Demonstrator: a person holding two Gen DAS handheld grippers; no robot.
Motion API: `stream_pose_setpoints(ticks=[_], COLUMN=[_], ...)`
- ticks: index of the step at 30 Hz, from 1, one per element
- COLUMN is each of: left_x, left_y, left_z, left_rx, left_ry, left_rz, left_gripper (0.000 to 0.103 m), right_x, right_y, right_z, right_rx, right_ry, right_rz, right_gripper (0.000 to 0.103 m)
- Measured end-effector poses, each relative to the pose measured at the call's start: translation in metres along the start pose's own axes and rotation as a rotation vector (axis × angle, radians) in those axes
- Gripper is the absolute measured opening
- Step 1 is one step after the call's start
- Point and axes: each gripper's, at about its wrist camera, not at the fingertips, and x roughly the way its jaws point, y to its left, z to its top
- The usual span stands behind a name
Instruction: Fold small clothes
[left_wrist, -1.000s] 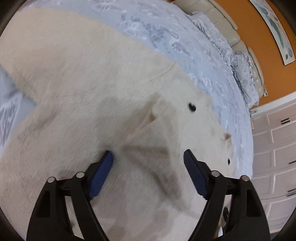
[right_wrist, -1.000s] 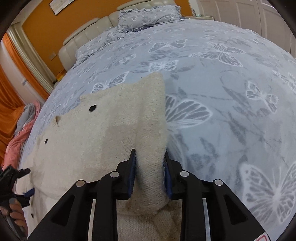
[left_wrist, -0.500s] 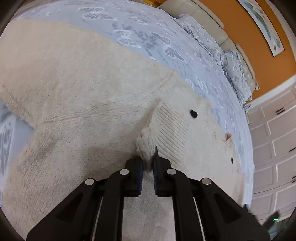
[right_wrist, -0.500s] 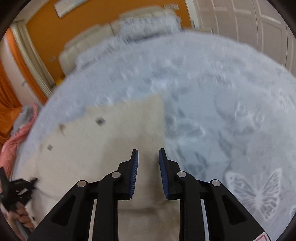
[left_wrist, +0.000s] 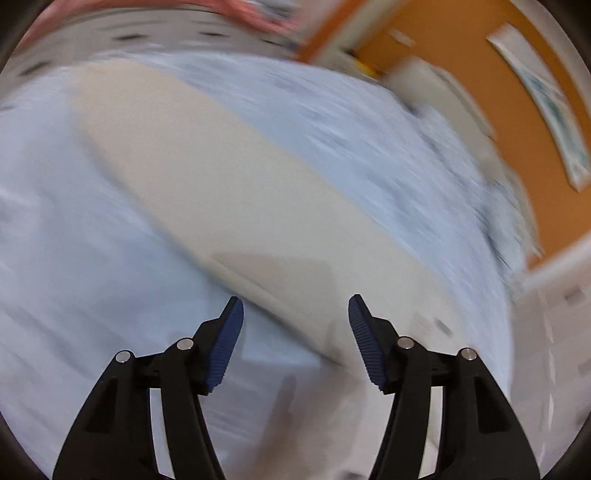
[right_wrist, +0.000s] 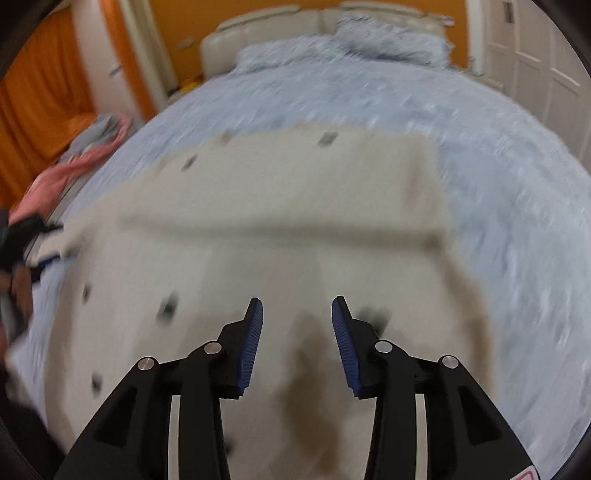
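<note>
Cardigan (right_wrist: 280, 229), one cream knit piece, is spread on the bed (right_wrist: 517, 155); both left tongs (left_wrist: 295, 321) and right tongs (right_wrist: 297, 321) are held open, empty.

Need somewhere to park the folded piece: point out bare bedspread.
Bare bedspread lies right of the cream sweater, and between it and the pillows. Crowded: the left edge, by the pink clothes.
</note>
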Motion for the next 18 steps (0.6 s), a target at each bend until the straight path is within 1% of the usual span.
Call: stream_pose_setpoints(ticks=[2, 3, 4, 5, 6, 7, 9, 10, 11, 12, 13, 14, 15, 16, 17, 18], left_x=[-0.011, -0.014, -0.016, -0.017, -0.016, -0.013, -0.004, -0.002, 0.002, 0.007, 0.013, 0.02, 0.024, 0.02, 0.011, 0.005], left_y=[0.06, 0.083, 0.104, 0.118, 0.133, 0.15, 0.167, 0.168, 0.163, 0.155, 0.144, 0.132, 0.118, 0.106, 0.089, 0.076], left_z=[0.045, 0.064, 0.081, 0.093, 0.107, 0.12, 0.135, 0.142, 0.147, 0.153, 0.155, 0.16, 0.161, 0.163, 0.164, 0.162], left_rx=[-0.111, -0.152, -0.194, -0.22, -0.253, -0.299, -0.353, -0.348, -0.324, -0.275, -0.226, -0.18, -0.161, -0.154, -0.138, -0.117], left_ry=[-0.055, -0.076, -0.095, -0.103, -0.108, -0.105, -0.094, -0.105, -0.1, -0.084, -0.068, -0.03, -0.013, -0.028, -0.057, -0.072], left_rz=[0.091, 0.137, 0.172, 0.192, 0.223, 0.238, 0.211, 0.223, 0.238, 0.255, 0.252, 0.222, 0.211, 0.199, 0.155, 0.126], left_gripper=[0.057, 0.057, 0.057, 0.057, 0.057, 0.057, 0.057, 0.057, 0.057, 0.048, 0.036, 0.01, 0.01, 0.01, 0.01, 0.009], right_x=[0.004, 0.008, 0.007, 0.006, 0.007, 0.008, 0.012, 0.014, 0.015, 0.015, 0.015, 0.015, 0.015, 0.015, 0.015, 0.015], right_y=[0.009, 0.011, 0.015, 0.018, 0.021, 0.023, 0.028, 0.031, 0.034, 0.032, 0.032, 0.031, 0.03, 0.028, 0.028, 0.027], right_z=[-0.024, -0.032, -0.037, -0.041, -0.042, -0.041, -0.042, -0.043, -0.043, -0.042, -0.044, -0.045, -0.045, -0.047, -0.048, -0.048], right_rx=[-0.001, 0.007, 0.009, 0.003, -0.007, -0.014, -0.031, -0.043, -0.053, -0.055, -0.051, -0.047, -0.043, -0.038, -0.034, -0.027], right_ry=[0.038, 0.059, 0.043, 0.017, 0.015, 0.012, -0.001, -0.01, -0.019, -0.024, -0.026, -0.028, -0.029, -0.031, -0.033, -0.036], right_rz=[0.003, -0.004, -0.02, -0.035, -0.048, -0.054, -0.067, -0.076, -0.086, -0.09, -0.088, -0.085, -0.079, -0.073, -0.067, -0.059], right_gripper=[0.039, 0.043, 0.043, 0.045, 0.049, 0.051, 0.06, 0.061, 0.062, 0.062, 0.062, 0.062, 0.063, 0.063, 0.063, 0.064])
